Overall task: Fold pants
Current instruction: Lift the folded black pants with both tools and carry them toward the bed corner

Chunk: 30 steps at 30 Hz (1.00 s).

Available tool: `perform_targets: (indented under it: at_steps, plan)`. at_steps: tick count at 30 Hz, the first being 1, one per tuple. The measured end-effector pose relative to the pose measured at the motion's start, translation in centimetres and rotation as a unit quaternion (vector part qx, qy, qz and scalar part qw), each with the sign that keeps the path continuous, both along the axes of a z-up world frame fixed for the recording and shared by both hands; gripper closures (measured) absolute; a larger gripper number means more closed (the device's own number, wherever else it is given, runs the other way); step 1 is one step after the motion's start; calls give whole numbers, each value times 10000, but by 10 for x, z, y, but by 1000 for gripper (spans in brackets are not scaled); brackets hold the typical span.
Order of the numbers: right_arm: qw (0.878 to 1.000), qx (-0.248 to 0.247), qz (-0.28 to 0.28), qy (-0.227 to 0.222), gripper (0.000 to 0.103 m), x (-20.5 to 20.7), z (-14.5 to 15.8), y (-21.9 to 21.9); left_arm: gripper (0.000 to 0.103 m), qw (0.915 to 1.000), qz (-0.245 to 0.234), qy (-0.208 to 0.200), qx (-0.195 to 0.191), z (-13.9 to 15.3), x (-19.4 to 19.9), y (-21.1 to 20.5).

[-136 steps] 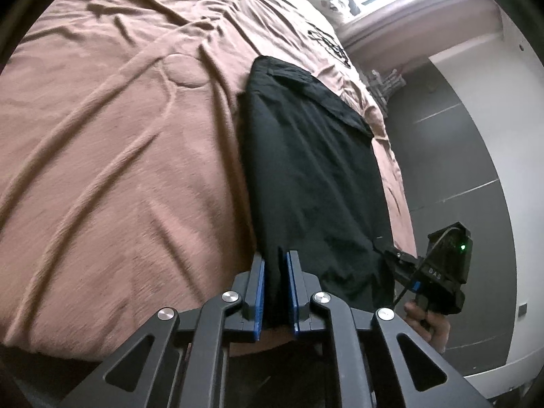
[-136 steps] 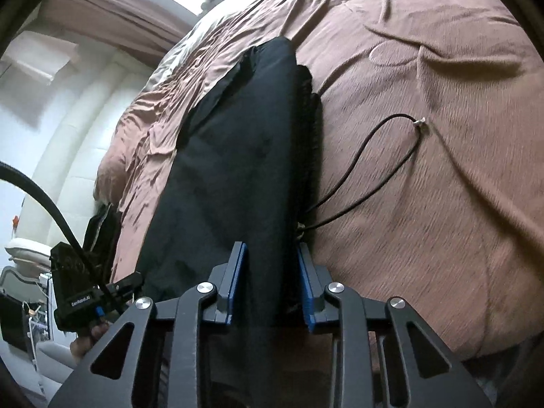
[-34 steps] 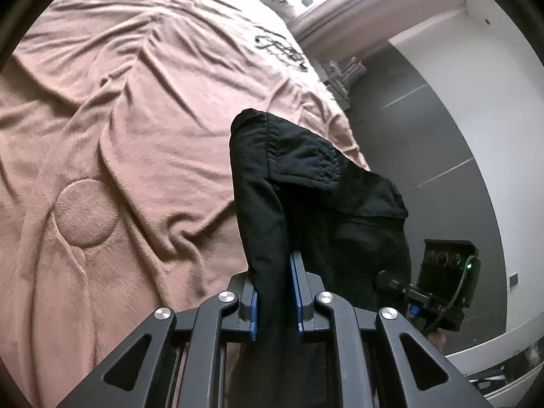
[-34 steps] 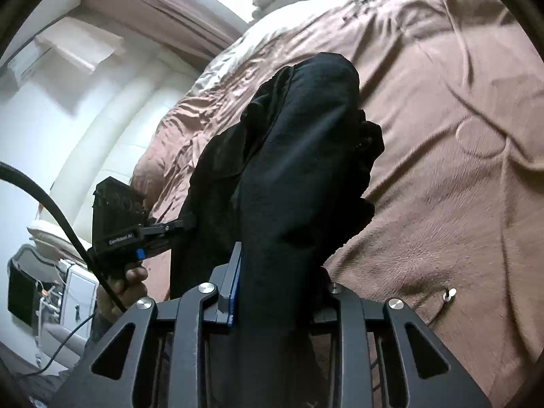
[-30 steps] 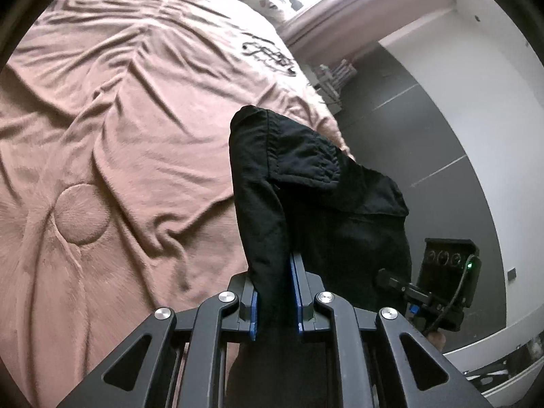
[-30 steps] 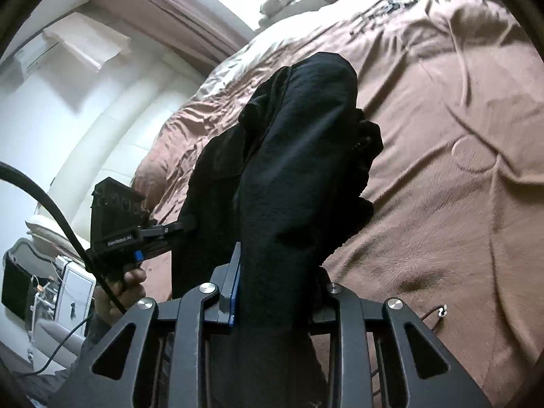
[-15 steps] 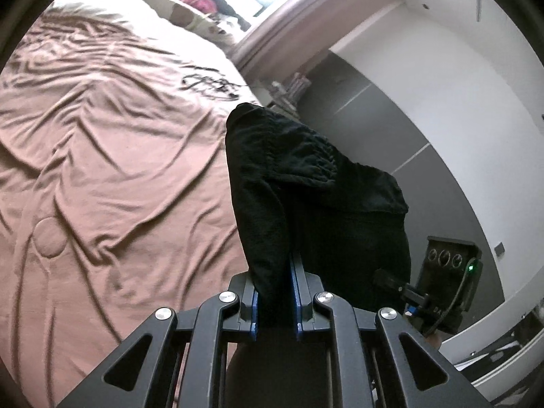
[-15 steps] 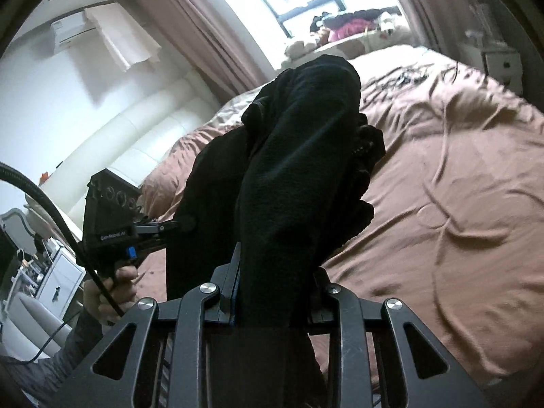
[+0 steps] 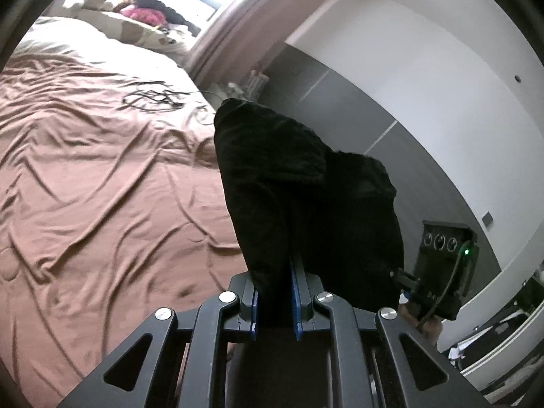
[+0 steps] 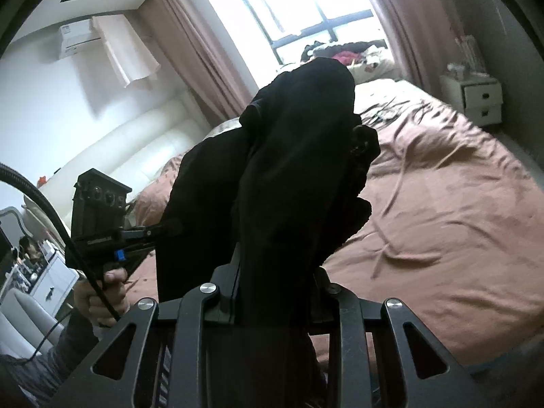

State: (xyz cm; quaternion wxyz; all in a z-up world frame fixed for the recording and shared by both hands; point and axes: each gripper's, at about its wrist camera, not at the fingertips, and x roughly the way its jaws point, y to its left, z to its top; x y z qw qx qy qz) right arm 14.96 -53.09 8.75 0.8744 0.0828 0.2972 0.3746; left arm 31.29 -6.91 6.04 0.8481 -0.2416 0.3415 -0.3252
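L gripper (image 9: pixel 274 301): fingers nearly closed, pinching a fold of the black pants (image 9: pixel 306 190); blue pads press the cloth on both sides. Pants rise from the fingers toward 12 o'clock in the left wrist view, bunched and lifted clear of the bed (image 9: pixel 102 176), w/ a rounded end at top. R gripper (image 9: pixel 438 272) sits at 4 o'clock in that view, touching the pants' far edge, green light lit on its body.

R wrist view: R gripper (image 10: pixel 273 289) fingers close together on a thick wad of pants (image 10: pixel 295 170); cloth covers the fingers almost fully, so pad contact can't be seen directly. Pants stand up toward 12 o'clock, blocking much of the view. L gripper (image 10: pixel 159 229) at 9 o'clock, its tip in the pants' left edge; a hand (image 10: pixel 98 301) grips its handle at 8 o'clock.

Bed has a wrinkled brown cover; tangle of cables (image 9: pixel 153 97) lies on it near the far end, approx 11 o'clock in left view. Window (image 10: pixel 306 6) at 12 o'clock in right view, curtains either side. White nightstand (image 10: pixel 476 97) at 2 o'clock beside the bed.
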Motion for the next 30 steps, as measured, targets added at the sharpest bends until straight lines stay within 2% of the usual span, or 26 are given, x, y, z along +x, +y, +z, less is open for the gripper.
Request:
perform_targets:
  at_steps: [6, 12, 23, 24, 30]
  plan:
    - [9986, -313, -103, -406, 81, -3, 21, -37, 87, 9994, -319, -61, 67, 6, 23, -55]
    - [9966, -480, -242, -618, 81, -5, 37, -77, 87, 9983, -567, -152, 45, 11, 50, -110]
    - [9939, -667, -617, -629, 81, 6, 44, -121, 87, 9946, -1000, -173, 199, 7, 111, -201]
    - [9935, -703, -653, -613, 81, 8, 44, -123, 87, 9939, -1099, -117, -45, 5, 117, -210]
    - [9902, -960, -898, -464, 81, 17, 51, -127, 87, 9914, -1306, 9, -48, -12, 150, -256]
